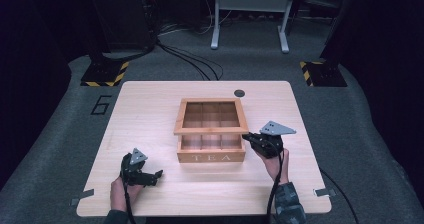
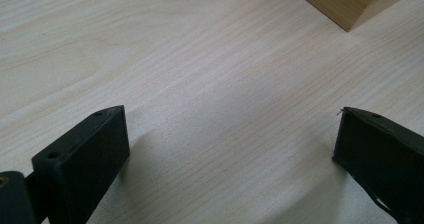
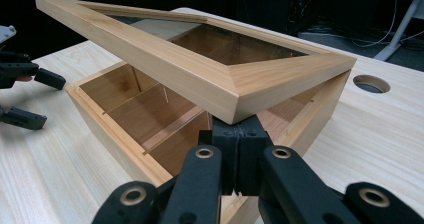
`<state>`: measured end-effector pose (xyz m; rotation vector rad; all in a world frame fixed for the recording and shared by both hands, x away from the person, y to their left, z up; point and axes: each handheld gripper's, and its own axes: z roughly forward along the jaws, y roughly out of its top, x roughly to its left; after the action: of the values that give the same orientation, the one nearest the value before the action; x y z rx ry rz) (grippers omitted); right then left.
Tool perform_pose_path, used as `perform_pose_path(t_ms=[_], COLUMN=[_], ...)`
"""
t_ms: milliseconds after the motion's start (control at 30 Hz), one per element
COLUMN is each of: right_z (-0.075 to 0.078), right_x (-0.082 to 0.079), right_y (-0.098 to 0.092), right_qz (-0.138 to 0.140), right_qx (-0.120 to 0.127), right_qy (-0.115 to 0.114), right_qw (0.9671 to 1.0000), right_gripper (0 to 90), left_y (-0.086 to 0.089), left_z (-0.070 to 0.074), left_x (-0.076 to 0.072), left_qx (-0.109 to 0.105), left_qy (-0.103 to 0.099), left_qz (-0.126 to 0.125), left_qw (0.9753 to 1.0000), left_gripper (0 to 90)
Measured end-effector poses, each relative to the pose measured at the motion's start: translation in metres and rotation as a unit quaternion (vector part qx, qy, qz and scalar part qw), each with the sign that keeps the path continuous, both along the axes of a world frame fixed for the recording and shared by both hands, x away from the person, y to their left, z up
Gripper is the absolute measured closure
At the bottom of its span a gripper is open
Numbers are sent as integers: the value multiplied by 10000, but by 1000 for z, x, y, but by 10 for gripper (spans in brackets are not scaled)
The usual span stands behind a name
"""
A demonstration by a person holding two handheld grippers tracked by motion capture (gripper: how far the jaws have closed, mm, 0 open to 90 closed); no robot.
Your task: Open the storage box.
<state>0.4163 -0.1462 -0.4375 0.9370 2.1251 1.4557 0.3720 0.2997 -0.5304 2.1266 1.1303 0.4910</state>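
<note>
On the middle of the table (image 1: pixel 150 104) sits the wooden tea box (image 1: pixel 211 151); its lid (image 1: pixel 210 117) is lifted partway; the right gripper (image 1: pixel 248 137) has its fingers (image 3: pixel 225 154) pressed together, pushed under the lid's front corner; the left gripper (image 1: pixel 159 174) rests low near the table's front left, fingers (image 2: pixel 95 154) spread wide apart, holding nothing.

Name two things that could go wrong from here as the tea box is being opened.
1. The lid rests only on the tips of the right gripper, whose jaws are shut beneath its corner; it could slip off and slam down.
2. The left gripper stands open, away from the tea box, so the box may shift.
</note>
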Motion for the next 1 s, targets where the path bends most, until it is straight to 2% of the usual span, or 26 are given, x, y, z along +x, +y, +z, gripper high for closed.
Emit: perform_pose_path(t_ms=[1000], right_z=[21], right_x=[28], right_y=[9], right_qz=[140], right_qx=[-47], right_qy=[-123], right_qw=[9998], right_gripper=[892], left_y=[0], left_z=[0], left_x=[0], left_qx=[-10], left_qy=[-20], left_qz=[17], left_qw=[10000], left_gripper=[10])
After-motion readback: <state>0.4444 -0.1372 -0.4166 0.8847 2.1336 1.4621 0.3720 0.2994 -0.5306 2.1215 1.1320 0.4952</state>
